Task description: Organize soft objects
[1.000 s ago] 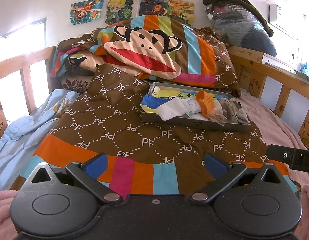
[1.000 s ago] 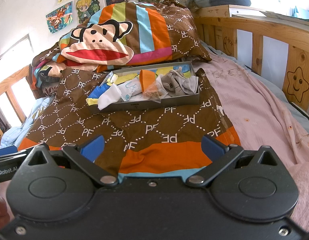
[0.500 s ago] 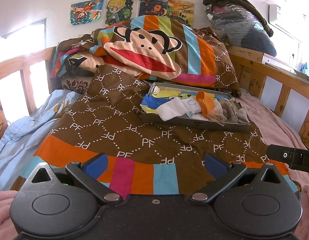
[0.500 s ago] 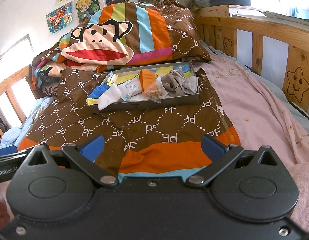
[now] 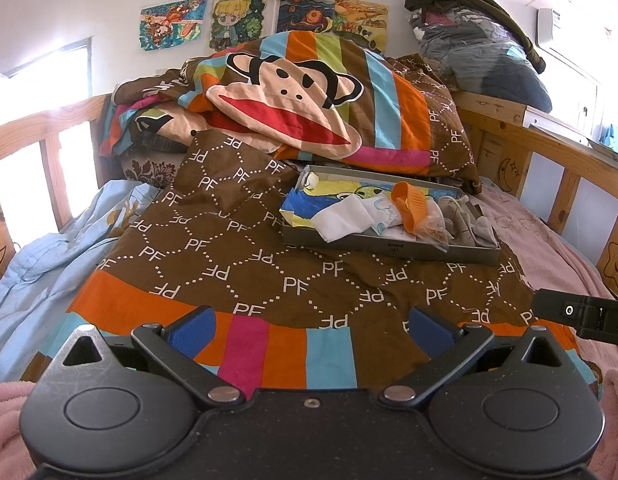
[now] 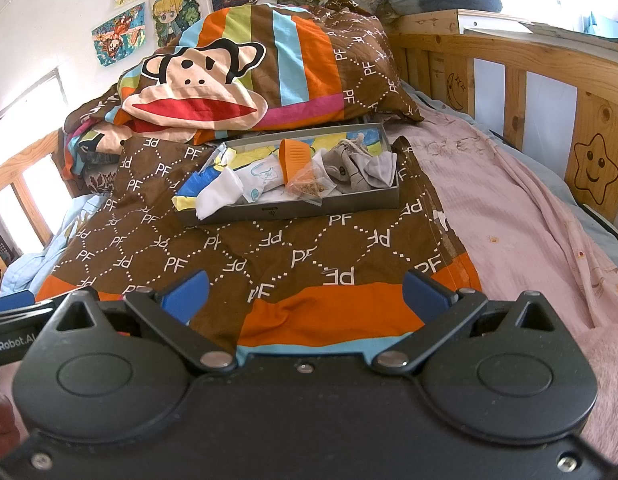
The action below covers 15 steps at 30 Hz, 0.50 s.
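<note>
A shallow grey tray (image 5: 393,249) (image 6: 309,209) lies on the brown PF-print quilt (image 5: 237,248) (image 6: 269,256) in the middle of the bed. It holds a white cloth (image 5: 341,220) (image 6: 219,196), an orange comb-like piece (image 5: 409,206) (image 6: 293,156), a clear bag of brown bits (image 6: 311,188) and grey fabric items (image 5: 465,226) (image 6: 357,168). My left gripper (image 5: 311,328) hovers open over the quilt's striped near edge, well short of the tray. My right gripper (image 6: 307,294) is open too, empty, at a similar distance.
A monkey-face pillow (image 5: 293,108) (image 6: 229,80) is piled behind the tray. Wooden bed rails (image 5: 557,168) (image 6: 549,76) run along both sides. A pink sheet (image 6: 509,216) covers the right half, a light blue blanket (image 5: 49,248) the left. Bagged clothes (image 5: 477,48) sit on the headboard shelf.
</note>
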Tool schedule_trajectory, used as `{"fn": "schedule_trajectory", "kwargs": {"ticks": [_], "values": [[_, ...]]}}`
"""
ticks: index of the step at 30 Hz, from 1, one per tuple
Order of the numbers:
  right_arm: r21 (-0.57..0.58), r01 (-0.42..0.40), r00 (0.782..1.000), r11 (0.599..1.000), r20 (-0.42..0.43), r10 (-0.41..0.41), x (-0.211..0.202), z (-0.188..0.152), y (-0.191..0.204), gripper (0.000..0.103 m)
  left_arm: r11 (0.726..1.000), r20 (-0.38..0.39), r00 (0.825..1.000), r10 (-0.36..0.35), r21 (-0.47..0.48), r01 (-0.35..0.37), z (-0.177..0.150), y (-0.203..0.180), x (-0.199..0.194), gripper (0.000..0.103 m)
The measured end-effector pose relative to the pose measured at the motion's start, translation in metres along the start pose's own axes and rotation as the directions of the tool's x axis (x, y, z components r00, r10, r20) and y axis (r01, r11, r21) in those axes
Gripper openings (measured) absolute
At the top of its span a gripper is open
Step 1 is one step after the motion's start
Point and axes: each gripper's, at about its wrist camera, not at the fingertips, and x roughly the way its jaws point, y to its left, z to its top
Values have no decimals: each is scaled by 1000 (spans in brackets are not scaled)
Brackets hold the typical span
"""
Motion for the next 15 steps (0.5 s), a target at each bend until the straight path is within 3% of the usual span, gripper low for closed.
{"fn": "schedule_trajectory", "kwargs": {"ticks": [15], "values": [[0,0,1000,1000,-3,0,0,-1,1,103,1000,-2,1000,-2,3,2,0,-1,0,102]]}}
